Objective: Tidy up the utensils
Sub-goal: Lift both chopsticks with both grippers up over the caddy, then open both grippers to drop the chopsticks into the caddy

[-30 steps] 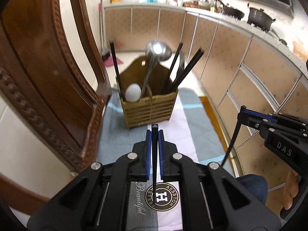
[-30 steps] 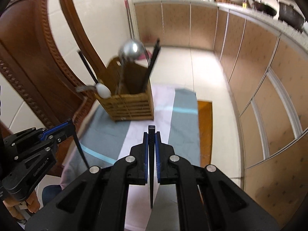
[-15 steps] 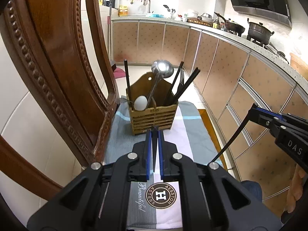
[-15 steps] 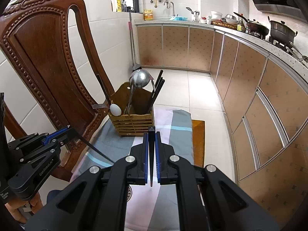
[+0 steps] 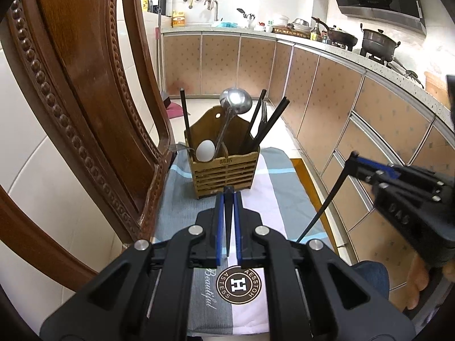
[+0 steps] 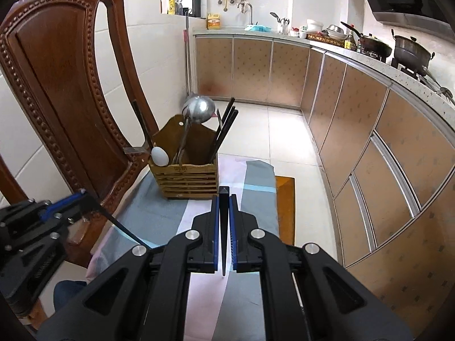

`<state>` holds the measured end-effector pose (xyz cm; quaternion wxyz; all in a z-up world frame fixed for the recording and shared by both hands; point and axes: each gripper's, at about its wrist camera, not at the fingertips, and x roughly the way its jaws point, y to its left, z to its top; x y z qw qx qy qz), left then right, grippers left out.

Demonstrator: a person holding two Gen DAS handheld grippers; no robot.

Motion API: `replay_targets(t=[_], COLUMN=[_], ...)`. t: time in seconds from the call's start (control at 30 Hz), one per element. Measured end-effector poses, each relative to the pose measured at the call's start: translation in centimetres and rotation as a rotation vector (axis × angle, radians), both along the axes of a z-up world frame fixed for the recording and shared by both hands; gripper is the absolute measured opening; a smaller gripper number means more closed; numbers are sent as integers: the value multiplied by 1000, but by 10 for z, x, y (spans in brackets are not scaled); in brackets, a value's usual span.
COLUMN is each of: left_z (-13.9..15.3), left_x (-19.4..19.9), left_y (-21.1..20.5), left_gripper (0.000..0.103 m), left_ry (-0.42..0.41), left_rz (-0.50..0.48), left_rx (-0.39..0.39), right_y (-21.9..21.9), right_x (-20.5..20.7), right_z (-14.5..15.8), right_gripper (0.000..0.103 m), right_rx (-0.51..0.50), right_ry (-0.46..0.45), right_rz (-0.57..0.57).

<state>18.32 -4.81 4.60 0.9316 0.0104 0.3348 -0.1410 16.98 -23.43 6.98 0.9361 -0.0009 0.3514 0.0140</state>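
A utensil caddy (image 5: 224, 167) stands on a cloth (image 5: 176, 199) at the far end, a carved chair back (image 5: 85, 99) just to its left. Inside it, a ladle (image 5: 234, 105) rises at the centre, an egg-shaped spoon bowl (image 5: 205, 150) sits front left, chopsticks (image 5: 268, 125) lean right. Kitchen cabinets (image 5: 327, 99) run behind and to the caddy's right.

Walls: white tile (image 6: 159, 65)
Floor: pale tile (image 6: 284, 136)
Furniture: carved wooden chair (image 6: 65, 85); brown cabinets (image 6: 364, 130) (curving under a speckled counter (image 6: 378, 65))
Light: bright daylight
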Motion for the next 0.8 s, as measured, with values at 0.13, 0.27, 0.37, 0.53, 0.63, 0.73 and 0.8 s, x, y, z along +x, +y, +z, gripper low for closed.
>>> replay_targets(t=[0.13,0.27,0.37,0.53,0.63,0.73,0.8], left_z=[12,37,61,106,133,150,156], left_x=[0,5,10,26,41,62,79], left_y=[2,4,7,14,17,18,18], left_gripper=[7,7,7,7,7,7,7], left_ry=[-27,-64,-113,-191,-247,-270,-259], left_rz=[-1,-17,-13,2,27,5,2], left_rx=[-7,-29,-33,-49,-51,-66,-85], right_y=[-1,-1,-1,-2,-5,-7,-6], right_x=[2,6,9,24,36,48,61], right_z=[7,33,54,91,112,130,138], right_gripper=[7,7,7,7,7,7,7], right_rx=[12,32,51,78,102,108,94], right_ry=[-20,-64,-104,-180,-232,-280,-284], right_rz=[-2,17,34,29,18,12,-8])
